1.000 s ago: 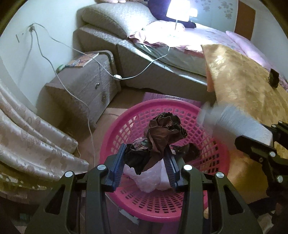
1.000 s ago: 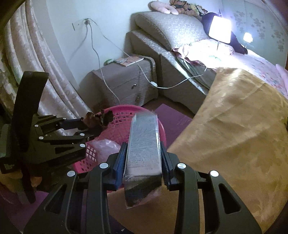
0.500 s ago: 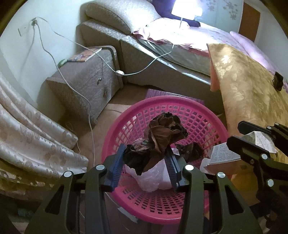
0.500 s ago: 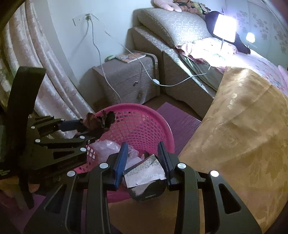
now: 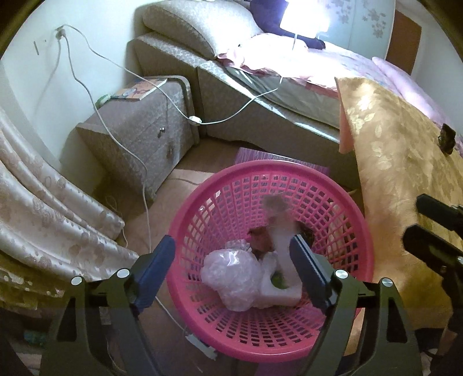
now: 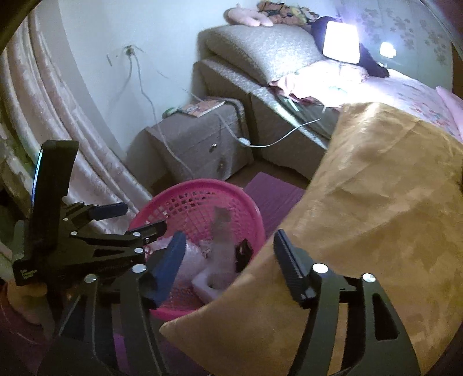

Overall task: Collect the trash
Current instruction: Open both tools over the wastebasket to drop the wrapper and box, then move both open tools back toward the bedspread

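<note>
A lit lamp [image 5: 303, 14] glows over the bed [image 5: 289, 86], a bedside cabinet [image 5: 144, 130] beside pale curtains [image 5: 43, 217].

Below the left gripper [image 5: 231, 260], whose jaws have just been opening and stand wide with nothing pressed between them, the pink basket [image 5: 358, 231] gapes open at the top. A crumpled plastic bag [image 5: 231, 274] and a blurred pale packet [image 5: 282, 231] fill its bottom. To the right of those jaws the gold-draped desk [image 5: 405, 162] crowds the rim, with the right gripper [image 6: 228, 251] above that edge. To the left hang a curtain [image 5: 43, 208] and a white cable [image 5: 141, 179].
</note>
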Motion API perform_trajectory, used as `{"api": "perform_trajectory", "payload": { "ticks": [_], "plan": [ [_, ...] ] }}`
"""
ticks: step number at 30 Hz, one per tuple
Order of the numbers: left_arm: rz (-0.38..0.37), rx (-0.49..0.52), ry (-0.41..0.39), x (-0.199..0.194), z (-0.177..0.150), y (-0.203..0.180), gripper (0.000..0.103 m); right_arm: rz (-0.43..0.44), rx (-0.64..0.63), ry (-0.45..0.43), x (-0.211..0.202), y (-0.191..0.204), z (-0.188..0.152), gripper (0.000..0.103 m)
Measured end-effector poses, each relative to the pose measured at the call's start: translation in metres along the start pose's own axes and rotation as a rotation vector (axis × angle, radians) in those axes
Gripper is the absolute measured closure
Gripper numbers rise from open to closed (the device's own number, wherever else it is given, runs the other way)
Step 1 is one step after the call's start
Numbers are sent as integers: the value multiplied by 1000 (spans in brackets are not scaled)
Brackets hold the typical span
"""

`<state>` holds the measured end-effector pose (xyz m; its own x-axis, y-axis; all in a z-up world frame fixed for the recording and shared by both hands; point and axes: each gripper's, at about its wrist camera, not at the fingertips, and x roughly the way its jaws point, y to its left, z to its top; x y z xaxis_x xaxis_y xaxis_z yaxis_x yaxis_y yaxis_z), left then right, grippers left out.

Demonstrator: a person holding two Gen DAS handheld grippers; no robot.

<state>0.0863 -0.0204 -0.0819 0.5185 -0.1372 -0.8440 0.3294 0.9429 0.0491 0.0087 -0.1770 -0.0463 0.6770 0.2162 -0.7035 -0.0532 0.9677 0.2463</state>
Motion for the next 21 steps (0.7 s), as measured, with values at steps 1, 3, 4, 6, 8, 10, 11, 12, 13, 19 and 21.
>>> {"api": "perform_trajectory", "payload": {
  "ticks": [1,3,4,6,8,10,11,12,13,19,21],
  "plan": [
    [-1,0,-3,-1,0,-1,25,-4,6,-8,-4,-2,-2,37],
    [-1,1,-15,-3,0,-2,25,-14,17,-18,-10,-5,-5,36],
    [-1,2,-20,-4,0,-3,25,-19,22,-23,-13,-7,-7,35],
    [-3,7,-35,-7,1,-5,25,-29,32,-31,-17,-12,-10,34],
    [-7,13,-46,-10,1,-9,24,-45,45,-41,-23,-18,-15,34],
    [-10,24,-55,-13,1,-14,24,-56,59,-50,-29,-24,-20,34],
    [-10,30,-61,-14,0,-16,23,-62,62,-54,-31,-26,-22,34],
    [-9,35,-65,-15,0,-17,23,-72,66,-60,-35,-29,-24,34],
    [-7,42,-71,-16,0,-20,23,-85,69,-68,-38,-32,-26,34],
    [-8,71,-94,-21,-2,-29,22,-157,106,-111,-62,-56,-41,34],
    [-9,81,-100,-22,-2,-32,22,-191,131,-124,-73,-68,-49,33]
  ]
}}
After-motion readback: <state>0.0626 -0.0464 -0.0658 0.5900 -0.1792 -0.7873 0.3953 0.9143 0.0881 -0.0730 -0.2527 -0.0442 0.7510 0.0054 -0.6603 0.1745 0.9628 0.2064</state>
